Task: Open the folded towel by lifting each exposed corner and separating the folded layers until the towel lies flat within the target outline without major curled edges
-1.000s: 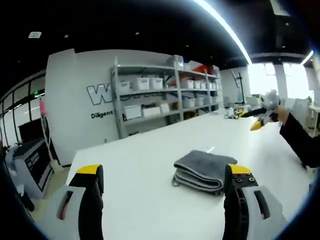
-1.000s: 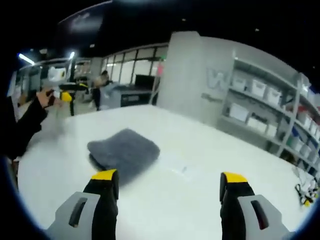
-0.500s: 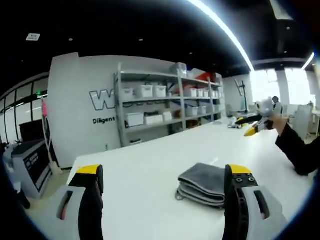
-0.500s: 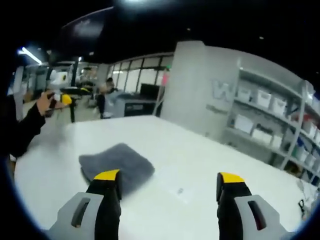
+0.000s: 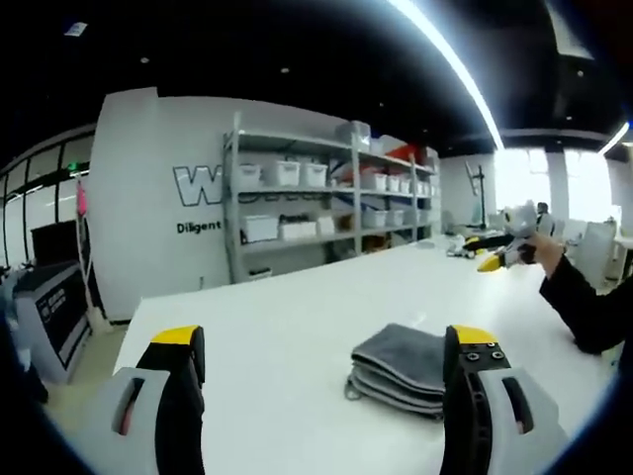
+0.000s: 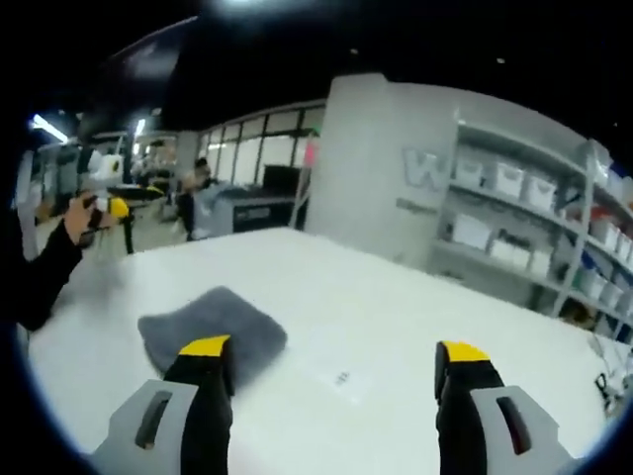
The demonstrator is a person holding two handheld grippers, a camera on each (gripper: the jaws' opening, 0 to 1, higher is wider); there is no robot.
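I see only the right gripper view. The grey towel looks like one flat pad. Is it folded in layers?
Observer: Yes. In the left gripper view the towel shows several stacked layers along its near edge.
Operator: Is my right gripper near it?
Observer: No. The right gripper is held up in the air beyond the towel, in a person's hand, well apart from it.
Operator: And the left gripper?
Observer: The left gripper is open, and the towel lies partly behind its right fingertip; I cannot tell whether they touch.
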